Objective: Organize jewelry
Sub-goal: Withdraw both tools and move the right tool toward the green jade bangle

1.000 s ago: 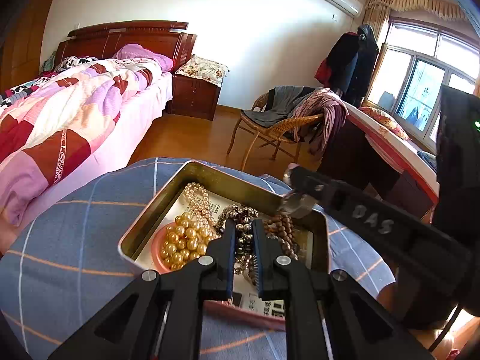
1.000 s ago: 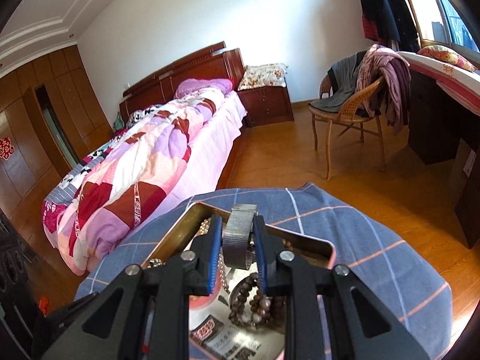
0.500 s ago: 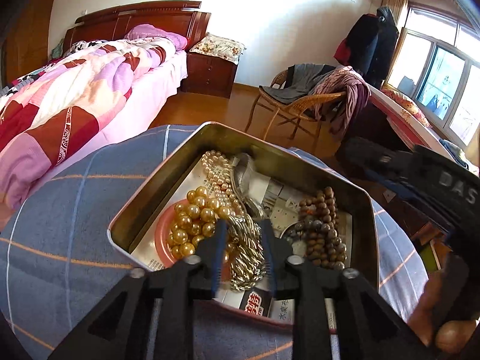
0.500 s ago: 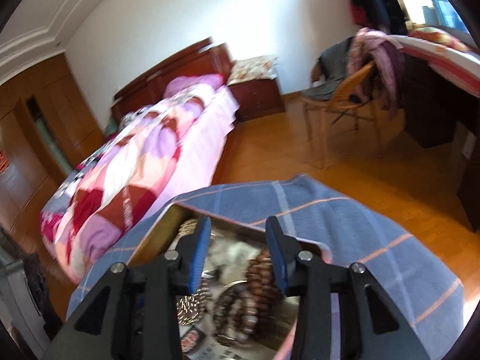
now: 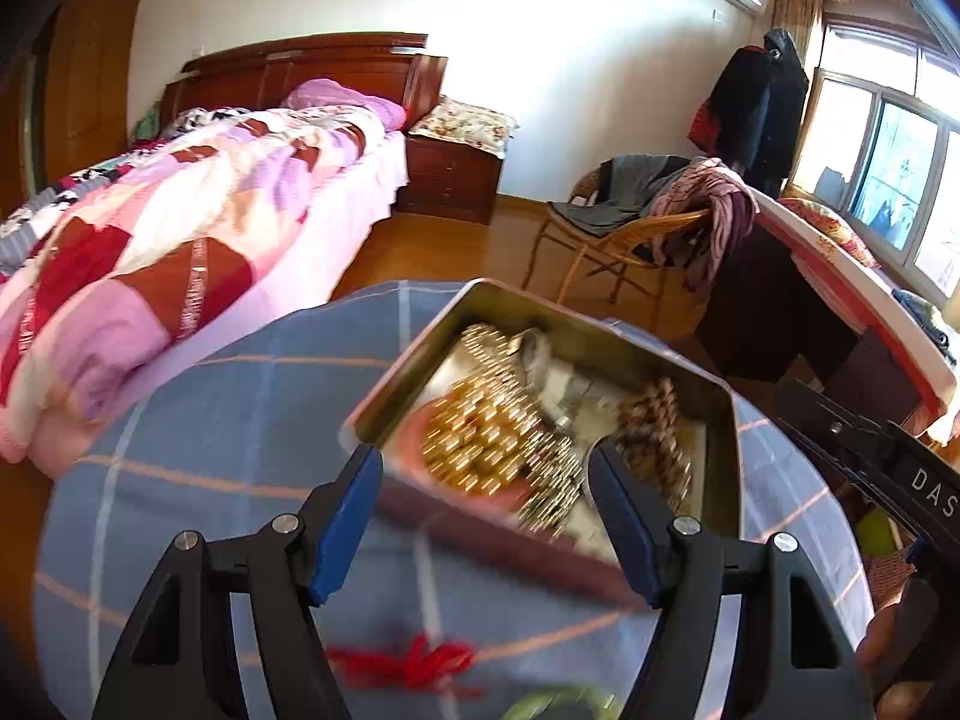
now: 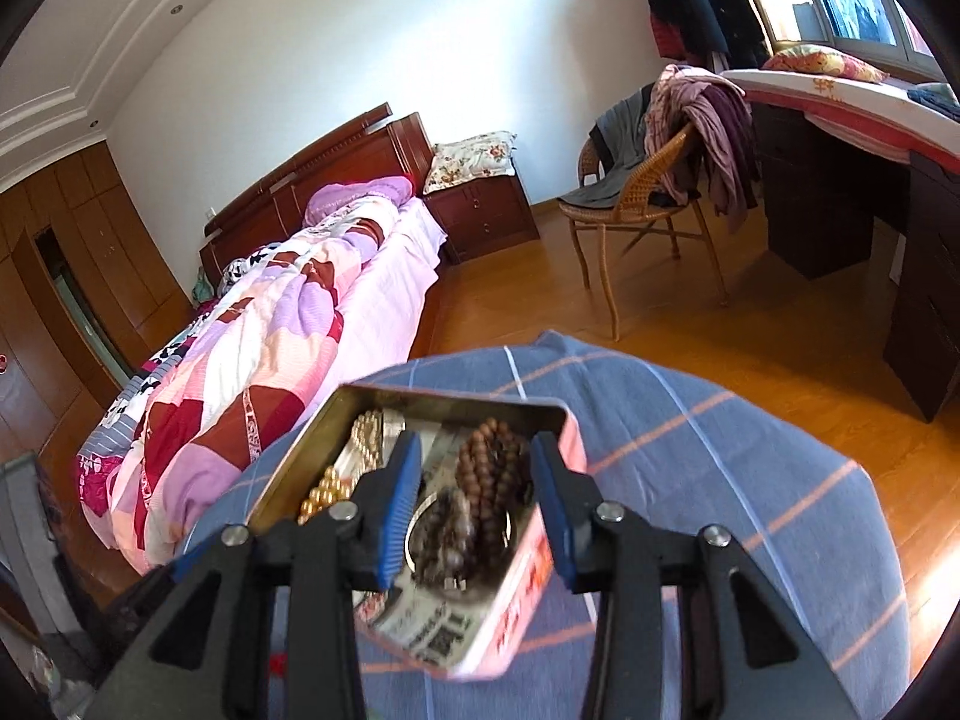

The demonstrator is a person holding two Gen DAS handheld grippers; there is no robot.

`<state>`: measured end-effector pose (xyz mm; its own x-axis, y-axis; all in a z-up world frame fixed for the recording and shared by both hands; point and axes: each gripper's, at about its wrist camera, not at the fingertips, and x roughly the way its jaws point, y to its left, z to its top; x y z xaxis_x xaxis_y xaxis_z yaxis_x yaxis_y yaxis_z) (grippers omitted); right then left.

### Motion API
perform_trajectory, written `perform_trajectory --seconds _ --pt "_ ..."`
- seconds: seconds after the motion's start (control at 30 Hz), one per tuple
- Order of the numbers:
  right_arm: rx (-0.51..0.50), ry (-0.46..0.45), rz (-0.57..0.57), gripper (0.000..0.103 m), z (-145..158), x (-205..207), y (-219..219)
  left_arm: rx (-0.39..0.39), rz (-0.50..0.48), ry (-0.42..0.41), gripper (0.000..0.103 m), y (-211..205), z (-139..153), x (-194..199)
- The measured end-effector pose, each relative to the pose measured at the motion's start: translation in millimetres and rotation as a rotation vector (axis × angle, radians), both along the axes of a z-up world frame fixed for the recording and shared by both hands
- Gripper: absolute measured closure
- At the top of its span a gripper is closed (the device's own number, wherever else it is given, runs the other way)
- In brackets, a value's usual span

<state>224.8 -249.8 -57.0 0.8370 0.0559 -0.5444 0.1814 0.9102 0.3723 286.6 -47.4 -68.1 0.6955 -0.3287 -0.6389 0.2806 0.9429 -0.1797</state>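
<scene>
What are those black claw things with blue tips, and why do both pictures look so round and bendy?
Those claws are two grabbing tools, one in each of a person's hands. Each tool carries a tiny wide-eyed camera, which bends the picture. One picture looks along the left gripper, the other along the right gripper. Both have their blue fingers spread open and hold nothing. Below them, on a blue checked cloth, sits a metal tin full of jewelry: gold beads, brown wooden beads and pale pearls. A red tassel lies on the cloth, outside the tin.

Quilted bed (image 5: 180, 228), wicker chair (image 5: 624, 228), sunlit window (image 5: 888, 192)
</scene>
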Motion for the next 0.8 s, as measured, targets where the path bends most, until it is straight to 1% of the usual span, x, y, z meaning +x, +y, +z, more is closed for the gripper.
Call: perform_trajectory --seconds 0.13,0.23,0.37,0.47,0.57,0.63,0.7,0.77,0.8 --pt "-0.005 0.03 0.011 0.06 -9.4 -16.0 7.8 0.03 0.036 0.003 0.032 20.0 -4.2 -22.3" --pt "-0.01 0.064 0.028 0.06 -19.5 -27.7 14.0 0.064 0.049 0.018 0.032 31.8 -13.5 -39.7" --pt "0.009 0.105 0.039 0.06 -30.8 -38.6 16.7 0.073 0.08 0.045 0.032 46.7 -22.7 -58.9" --pt "0.006 0.122 0.053 0.06 -37.4 -47.3 21.7 0.084 0.089 0.059 0.032 54.1 -27.6 -68.7" --pt "-0.001 0.13 0.074 0.06 -39.8 -54.3 28.7 0.116 0.092 0.061 0.032 57.0 -31.0 -77.3" --pt "-0.002 0.136 0.087 0.06 -41.0 -57.4 33.1 0.116 0.087 0.065 0.032 57.7 -32.5 -81.9" --pt "-0.01 0.142 0.104 0.057 -41.9 -60.4 38.5 0.115 0.083 0.068 0.032 59.3 -34.6 -87.4" --pt "-0.012 0.143 0.115 0.046 -43.7 -65.0 42.1 0.119 0.079 0.072 0.032 61.0 -37.1 -91.4" --pt "-0.013 0.142 0.118 0.043 -44.0 -66.4 43.4 0.121 0.081 0.075 0.032 61.4 -38.2 -92.9"
